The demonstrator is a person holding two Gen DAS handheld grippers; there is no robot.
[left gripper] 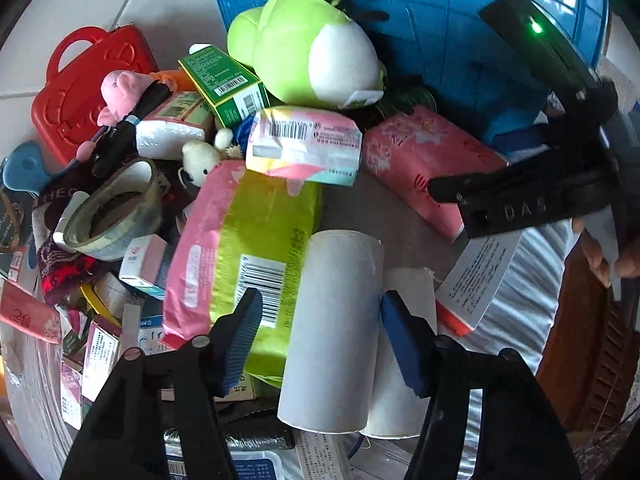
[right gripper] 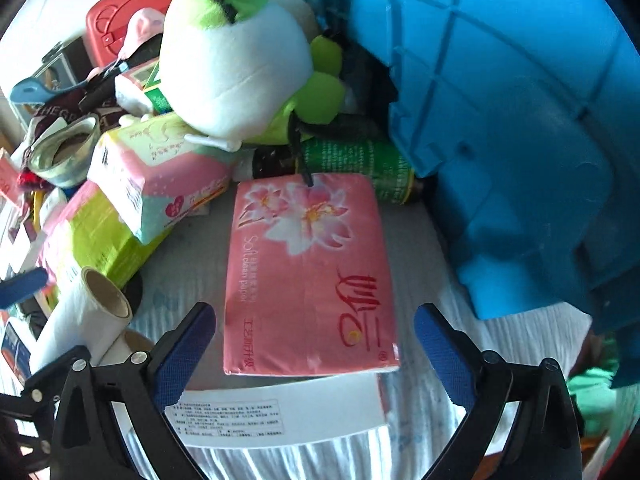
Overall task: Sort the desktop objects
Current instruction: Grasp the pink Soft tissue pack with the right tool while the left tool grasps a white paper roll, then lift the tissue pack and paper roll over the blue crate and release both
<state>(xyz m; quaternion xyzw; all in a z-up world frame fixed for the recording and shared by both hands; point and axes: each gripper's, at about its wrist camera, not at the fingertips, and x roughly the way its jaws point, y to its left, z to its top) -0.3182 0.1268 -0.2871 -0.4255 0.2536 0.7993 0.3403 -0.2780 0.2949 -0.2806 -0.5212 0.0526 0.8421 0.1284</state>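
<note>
White paper roll (left gripper: pixel 334 332) | cylindrical, smooth | between left gripper (left gripper: pixel 322 344) ribbed pads

The white roll (left gripper: pixel 334 332) looks like matt paper; the pink tissue pack (right gripper: pixel 310 276) has glossy plastic wrap; the green toy (left gripper: pixel 308 46) is fuzzy plush cloth; the blue bin (right gripper: pixel 500 120) is smooth moulded plastic; the tape roll (left gripper: pixel 114 210) is shiny.

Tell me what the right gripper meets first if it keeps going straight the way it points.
Most likely the pink tissue pack, lying flat between the right gripper fingers' line; jaws open, nothing held.
</note>
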